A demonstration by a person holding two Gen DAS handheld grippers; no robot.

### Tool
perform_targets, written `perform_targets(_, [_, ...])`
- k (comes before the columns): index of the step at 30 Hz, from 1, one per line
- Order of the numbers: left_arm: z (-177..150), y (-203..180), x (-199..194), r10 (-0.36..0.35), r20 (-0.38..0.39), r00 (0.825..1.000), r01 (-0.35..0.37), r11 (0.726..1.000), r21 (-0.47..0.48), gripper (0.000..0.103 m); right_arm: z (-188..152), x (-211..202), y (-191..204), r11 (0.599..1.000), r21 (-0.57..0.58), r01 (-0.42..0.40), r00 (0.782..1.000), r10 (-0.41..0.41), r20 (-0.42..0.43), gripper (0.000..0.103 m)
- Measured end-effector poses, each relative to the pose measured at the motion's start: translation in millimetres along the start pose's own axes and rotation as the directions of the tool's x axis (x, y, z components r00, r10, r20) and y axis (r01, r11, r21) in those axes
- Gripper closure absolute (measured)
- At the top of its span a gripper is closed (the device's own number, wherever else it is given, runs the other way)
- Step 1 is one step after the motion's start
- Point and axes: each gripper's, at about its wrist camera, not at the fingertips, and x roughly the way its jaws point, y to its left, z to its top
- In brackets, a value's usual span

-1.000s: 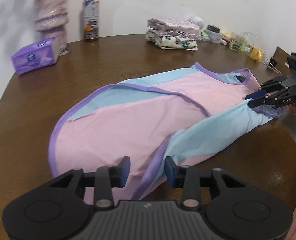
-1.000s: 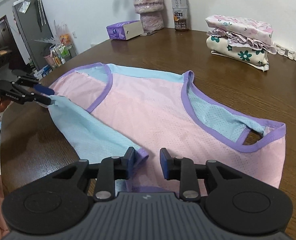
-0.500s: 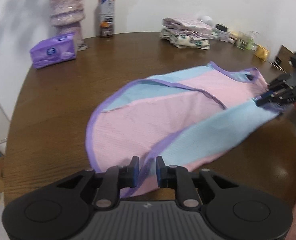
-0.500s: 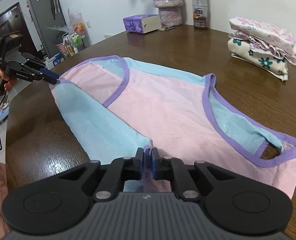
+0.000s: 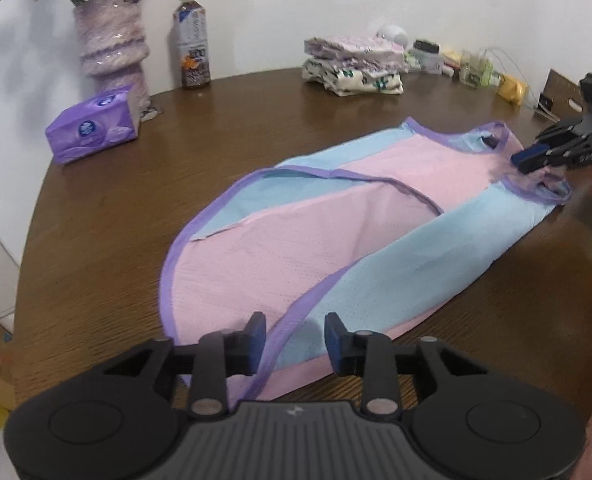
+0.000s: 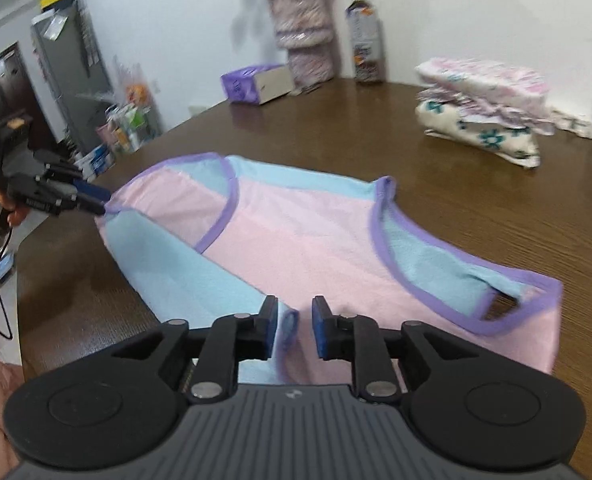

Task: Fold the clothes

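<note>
A sleeveless pink and light-blue mesh top with purple trim lies spread on the brown round table. My left gripper is open over the hem end, and the purple hem edge runs loose between its fingers. In the right wrist view the top stretches away from my right gripper, which is open with a small purple shoulder strap loop slack between its pads. Each gripper also shows at the far end of the other's view: the right gripper and the left gripper.
A stack of folded clothes sits at the back of the table. A purple tissue box, a vase and a drink bottle stand at the back left. Small bottles and cables crowd the back right.
Both grippers were shut on the top's near edge half a second ago; both have now opened, and the fabric lies slack on the table.
</note>
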Motion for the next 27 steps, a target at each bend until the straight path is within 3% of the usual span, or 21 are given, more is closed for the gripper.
perform_targets(4, [2, -5, 12, 0.036, -0.026, 0.999, -0.036, 0.999, 0.003, 0.076, -22, -22, 8, 0.998, 0.012, 0.058, 0.998, -0.059, 0.018, 0.076])
perform_targets(9, [17, -28, 3, 0.042, 0.108, 0.993, -0.039, 0.999, -0.029, 0.071, -53, -53, 32, 0.983, -0.035, 0.180, 0.983, -0.178, 0.049, 0.068])
perform_targets(11, [27, -48, 5, 0.015, 0.155, 0.988, -0.013, 1.000, -0.014, 0.063, -63, -61, 40, 0.974, -0.050, 0.221, 0.974, -0.218, 0.067, 0.068])
perform_targets(16, [49, -114, 27, -0.105, 0.223, 0.969, 0.091, 0.993, 0.074, 0.060, -76, -66, 51, 0.953, -0.029, 0.303, 0.948, -0.298, 0.112, 0.066])
perform_targets(19, [61, -161, 37, -0.168, 0.248, 0.954, 0.131, 0.979, 0.159, 0.047, -81, -72, 57, 0.931, -0.027, 0.363, 0.925, -0.356, 0.136, 0.063])
perform_targets(23, [77, -216, 52, -0.257, 0.237, 0.937, 0.198, 0.949, 0.247, 0.043, -96, -82, 59, 0.900, -0.056, 0.432, 0.896, -0.422, 0.140, 0.060])
perform_targets(27, [90, -263, 70, -0.301, 0.188, 0.935, 0.232, 0.919, 0.320, 0.044, -113, -91, 54, 0.876, -0.069, 0.478, 0.875, -0.467, 0.130, 0.060])
